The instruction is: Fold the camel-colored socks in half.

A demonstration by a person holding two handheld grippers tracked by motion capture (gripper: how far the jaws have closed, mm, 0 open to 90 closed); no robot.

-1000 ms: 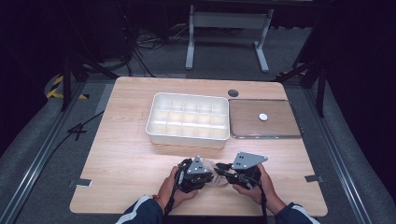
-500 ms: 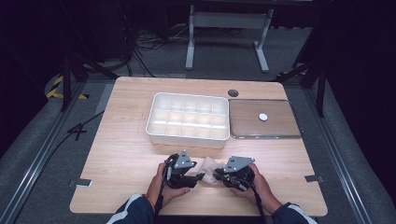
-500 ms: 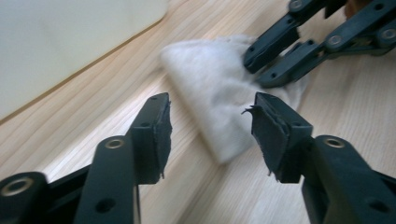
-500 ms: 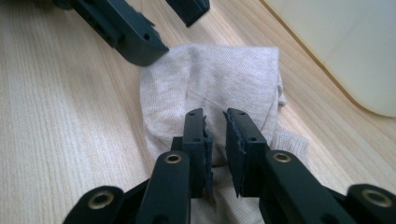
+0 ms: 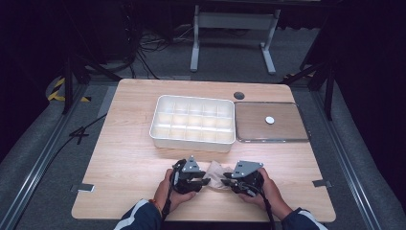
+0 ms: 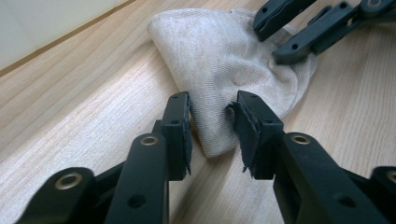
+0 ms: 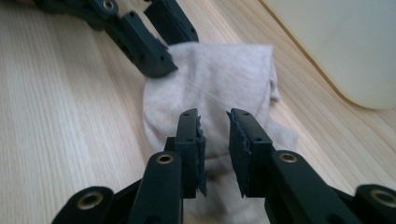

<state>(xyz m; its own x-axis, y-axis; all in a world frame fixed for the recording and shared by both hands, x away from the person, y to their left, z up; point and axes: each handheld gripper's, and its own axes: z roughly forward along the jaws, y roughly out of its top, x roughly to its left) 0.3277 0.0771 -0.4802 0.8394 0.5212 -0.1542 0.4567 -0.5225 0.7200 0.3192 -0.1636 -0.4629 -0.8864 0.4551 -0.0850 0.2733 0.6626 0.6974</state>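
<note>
White box: we see a white box point(image 5: 193, 122) in the middle of the high view, split into many small cups. All the cups look bare to us.
Flat tray: just to the right of the box sits a brown tray point(image 5: 287, 132). One small white round thing point(image 5: 270, 120) lies in it.
Sock: the pale sock point(image 5: 215, 173) lies on the wooden table point(image 5: 129, 158), low in the middle of the high view, between our two grippers.
Left gripper: the left gripper point(image 6: 211, 119) has its jaws a little apart over one end of the sock. They have just been closing. The sock is between them, but we cannot tell if they pinch it.
Right gripper: the right gripper point(image 7: 214, 135) has its jaws a little apart over the other end of the sock. They have just been opening.
Hard to see: our hands hide much of the sock in the high view.
Around: a dark round hole point(image 5: 239, 95) sits above the tray.
</note>
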